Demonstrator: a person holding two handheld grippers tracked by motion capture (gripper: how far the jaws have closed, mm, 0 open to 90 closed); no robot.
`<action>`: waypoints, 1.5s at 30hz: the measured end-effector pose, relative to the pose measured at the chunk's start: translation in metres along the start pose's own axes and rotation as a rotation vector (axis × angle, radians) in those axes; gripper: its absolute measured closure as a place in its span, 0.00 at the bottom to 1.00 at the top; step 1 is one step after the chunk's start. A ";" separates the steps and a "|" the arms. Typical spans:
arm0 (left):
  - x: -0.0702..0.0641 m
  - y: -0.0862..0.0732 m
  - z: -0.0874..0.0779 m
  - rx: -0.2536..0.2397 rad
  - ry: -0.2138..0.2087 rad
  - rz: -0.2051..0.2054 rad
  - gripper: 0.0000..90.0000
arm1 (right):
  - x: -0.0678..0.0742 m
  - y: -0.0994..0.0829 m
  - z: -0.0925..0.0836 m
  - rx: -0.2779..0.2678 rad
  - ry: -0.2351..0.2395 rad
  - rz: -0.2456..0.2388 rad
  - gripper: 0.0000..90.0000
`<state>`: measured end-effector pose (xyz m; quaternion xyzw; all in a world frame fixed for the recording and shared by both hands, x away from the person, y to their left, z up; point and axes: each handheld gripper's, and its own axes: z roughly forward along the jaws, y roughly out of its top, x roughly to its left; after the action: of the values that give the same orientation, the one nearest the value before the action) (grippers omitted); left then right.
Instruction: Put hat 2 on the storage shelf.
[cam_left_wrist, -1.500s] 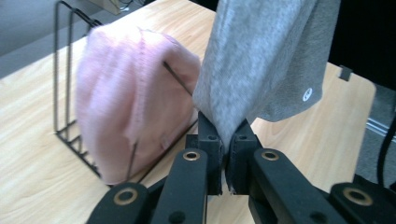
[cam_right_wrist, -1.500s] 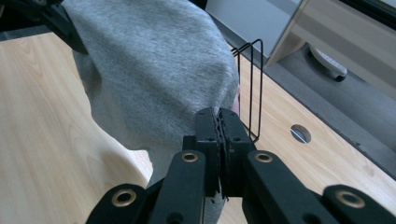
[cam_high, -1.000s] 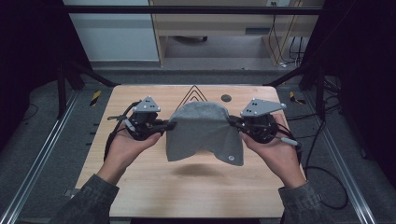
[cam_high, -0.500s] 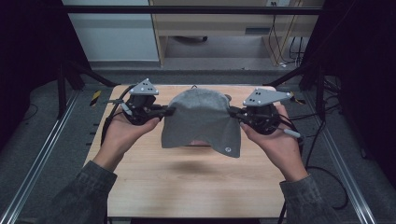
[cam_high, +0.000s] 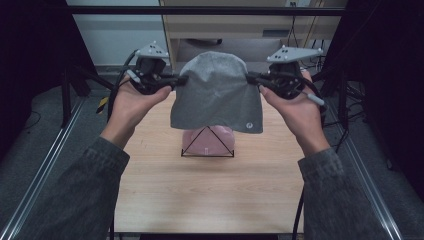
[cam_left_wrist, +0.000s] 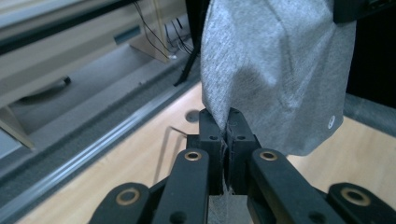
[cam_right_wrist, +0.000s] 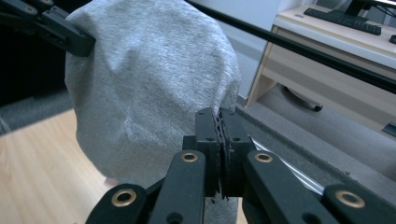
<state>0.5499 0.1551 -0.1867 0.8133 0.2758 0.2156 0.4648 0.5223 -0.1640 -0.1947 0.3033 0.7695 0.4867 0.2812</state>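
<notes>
Grey hat (cam_high: 216, 92) hangs between left gripper (cam_high: 176, 81) and right gripper (cam_high: 252, 78), each pinching a side edge. Small round badge near hem, unreadable.

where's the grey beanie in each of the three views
High view: grey beanie upper centre, hanging between both grippers.
Left gripper view: upper right, edge pinched in the jaws.
Right gripper view: upper left, edge pinched in the jaws.
Shared landmark: wooden table.

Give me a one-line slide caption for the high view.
Left gripper and right gripper hold a grey beanie by opposite edges, lifted above a pink item on the wooden table.
</notes>
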 end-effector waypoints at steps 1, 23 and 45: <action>0.005 0.004 0.001 -0.008 0.009 -0.003 0.97 | -0.006 0.005 0.004 -0.005 -0.004 0.006 0.98; 0.045 -0.003 0.049 -0.018 0.066 -0.026 0.97 | -0.042 -0.004 0.069 0.024 -0.045 0.024 0.98; 0.037 -0.007 0.035 -0.037 0.079 -0.007 0.97 | -0.029 0.000 0.065 0.007 -0.064 -0.008 0.98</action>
<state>0.5976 0.1599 -0.2057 0.7944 0.2929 0.2509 0.4691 0.5890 -0.1479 -0.2149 0.3167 0.7630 0.4730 0.3063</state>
